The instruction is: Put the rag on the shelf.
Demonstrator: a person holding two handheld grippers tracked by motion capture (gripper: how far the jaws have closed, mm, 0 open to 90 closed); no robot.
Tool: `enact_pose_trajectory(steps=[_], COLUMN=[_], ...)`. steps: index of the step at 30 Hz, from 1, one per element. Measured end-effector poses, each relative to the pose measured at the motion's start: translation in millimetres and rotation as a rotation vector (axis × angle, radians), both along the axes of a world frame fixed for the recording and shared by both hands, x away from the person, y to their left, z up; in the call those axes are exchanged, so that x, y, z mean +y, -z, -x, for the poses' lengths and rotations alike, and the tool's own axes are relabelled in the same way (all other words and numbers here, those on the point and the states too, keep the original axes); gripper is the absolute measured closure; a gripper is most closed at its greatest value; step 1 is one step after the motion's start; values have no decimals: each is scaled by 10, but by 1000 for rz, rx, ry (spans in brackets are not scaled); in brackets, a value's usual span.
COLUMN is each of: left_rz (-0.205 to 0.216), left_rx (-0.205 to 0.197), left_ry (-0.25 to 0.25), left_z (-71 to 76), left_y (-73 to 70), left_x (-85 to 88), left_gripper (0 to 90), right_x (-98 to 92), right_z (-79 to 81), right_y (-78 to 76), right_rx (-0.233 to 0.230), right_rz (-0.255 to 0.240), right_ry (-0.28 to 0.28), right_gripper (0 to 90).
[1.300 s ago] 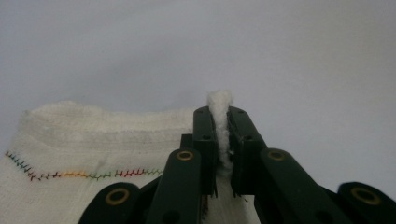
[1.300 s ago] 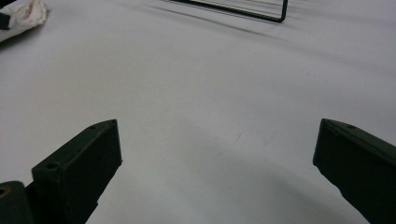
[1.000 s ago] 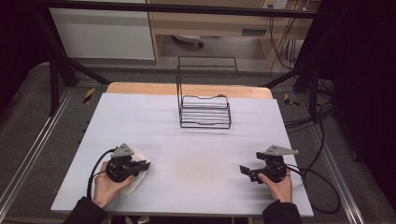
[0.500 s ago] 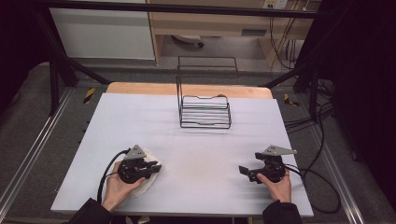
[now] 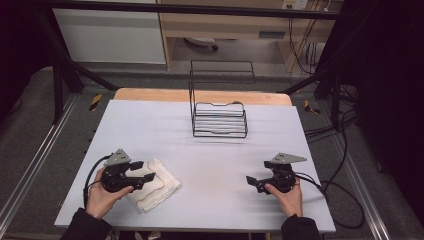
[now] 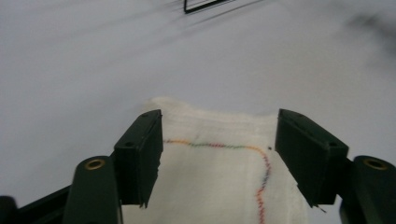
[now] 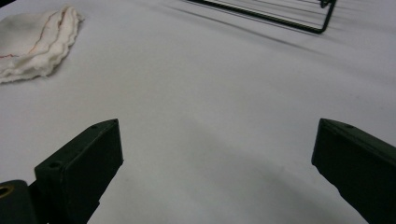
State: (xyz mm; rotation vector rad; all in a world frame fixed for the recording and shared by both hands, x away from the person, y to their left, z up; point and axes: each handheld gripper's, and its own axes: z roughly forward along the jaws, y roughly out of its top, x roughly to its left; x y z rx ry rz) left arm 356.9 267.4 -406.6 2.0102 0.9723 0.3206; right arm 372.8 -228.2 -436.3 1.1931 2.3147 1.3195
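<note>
Wire rack [image 6: 205, 4] cut off by top edge in left gripper view; folded cloth [image 6: 219, 168] partly hidden behind jaws, near end cropped

Left gripper [image 5: 142, 178] over folded white cloth [image 5: 152, 186] (near edge); right gripper [image 5: 253, 182] apart; wire rack [image 5: 219, 120] behind.

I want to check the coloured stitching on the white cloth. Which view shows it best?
The left gripper view: the cloth lies close between the open jaws, its stitched line clear. The high view shows the whole cloth but small. The right gripper view shows it far off.
</note>
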Motion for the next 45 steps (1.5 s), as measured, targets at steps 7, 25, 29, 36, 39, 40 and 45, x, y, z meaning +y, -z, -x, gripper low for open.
enact_pose_trajectory(steps=[7, 25, 29, 36, 39, 40, 45], left_rz=[-11, -22, -27, -31, -37, -39, -48], left_rx=[2, 6, 13, 10, 7, 6, 7], left_ry=[-47, -90, -95, -95, -89, -89, -82], left_z=[21, -32, -36, -42, -41, -41, -42], left_y=[45, 149, 168, 175, 177, 179, 184], left_x=[263, 576, 583, 578, 568, 564, 552], left_gripper=[140, 77, 77, 77, 77, 77, 77], right_x=[355, 1706, 1908, 2282, 2498, 2498, 2758], right_z=[-103, -467, -517, -611, -673, -673, -751], right_y=[-57, -190, -158, -92, -96, -96, -37], right_rx=[2, -45, -42, -25, -32, -32, -16], right_rz=[35, 54, 72, 56, 55, 55, 66], right_ry=[-33, -174, -176, -186, -206, -206, -236], right_gripper=[20, 33, 39, 81, 152, 152, 248])
